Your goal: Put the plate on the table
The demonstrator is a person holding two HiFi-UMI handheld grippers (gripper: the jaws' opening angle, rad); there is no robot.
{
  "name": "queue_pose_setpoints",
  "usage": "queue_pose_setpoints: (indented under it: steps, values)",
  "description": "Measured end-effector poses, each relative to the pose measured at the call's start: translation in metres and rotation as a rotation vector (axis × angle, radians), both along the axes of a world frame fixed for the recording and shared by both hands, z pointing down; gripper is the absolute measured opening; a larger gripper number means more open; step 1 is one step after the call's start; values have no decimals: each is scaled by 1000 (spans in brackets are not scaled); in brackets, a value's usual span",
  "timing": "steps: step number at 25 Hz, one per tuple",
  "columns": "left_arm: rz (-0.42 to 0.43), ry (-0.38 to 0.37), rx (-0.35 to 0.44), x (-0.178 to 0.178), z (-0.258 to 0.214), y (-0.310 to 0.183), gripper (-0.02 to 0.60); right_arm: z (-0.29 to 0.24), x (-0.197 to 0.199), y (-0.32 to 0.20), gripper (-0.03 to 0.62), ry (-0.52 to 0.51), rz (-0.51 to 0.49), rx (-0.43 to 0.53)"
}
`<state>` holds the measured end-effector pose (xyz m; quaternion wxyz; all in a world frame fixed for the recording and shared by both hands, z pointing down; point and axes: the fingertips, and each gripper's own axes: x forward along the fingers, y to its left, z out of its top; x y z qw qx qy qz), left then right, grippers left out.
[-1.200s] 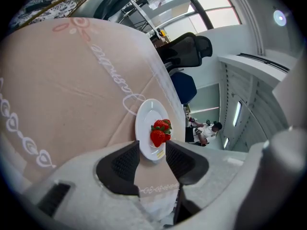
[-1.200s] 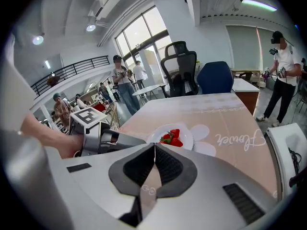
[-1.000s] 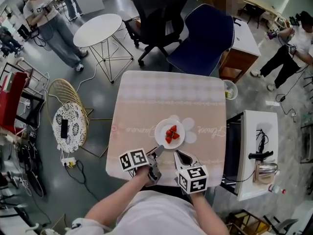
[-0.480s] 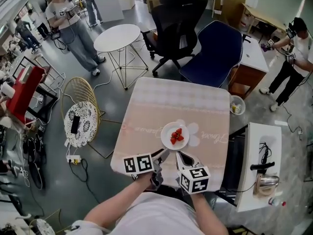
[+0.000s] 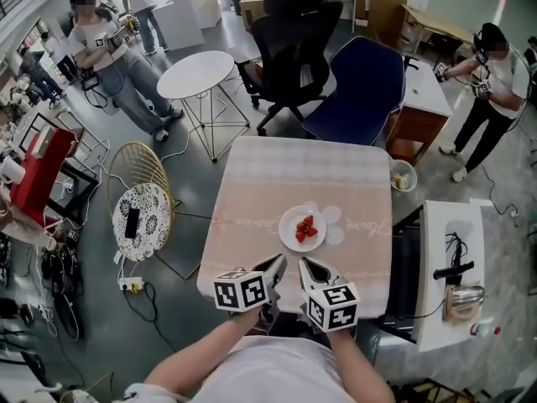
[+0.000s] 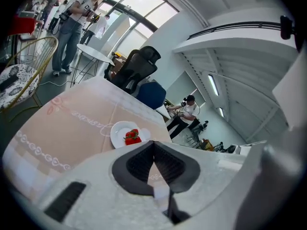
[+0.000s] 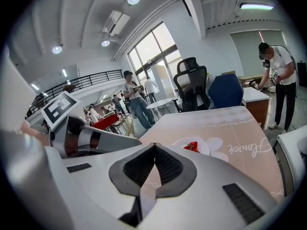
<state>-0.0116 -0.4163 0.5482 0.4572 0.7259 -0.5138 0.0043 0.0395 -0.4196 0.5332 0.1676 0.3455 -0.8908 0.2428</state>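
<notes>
Cursive lettering on the table cloth was too small to read. The plate of strawberries sat mid-table, a little beyond both grippers at the near edge. The left gripper had just clenched its jaws on nothing. The right gripper was clenched too, empty.

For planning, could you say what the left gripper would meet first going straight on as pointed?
The left gripper, jaws just closed on nothing, would probably meet the tablecloth just short of the plate; depth unclear.
</notes>
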Motion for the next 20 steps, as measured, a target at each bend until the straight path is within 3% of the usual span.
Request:
queue_pose_setpoints:
  steps: [4, 13, 20]
  values:
    - [54, -35, 33, -7, -5, 18, 6, -2, -12, 18, 5, 12, 18, 5]
    - [234, -276, 197, -14, -16, 52, 6, -10, -25, 52, 5, 26, 81, 66]
    - [269, -294, 228, -16, -19, 68, 6, -17, -25, 69, 4, 60, 119, 115]
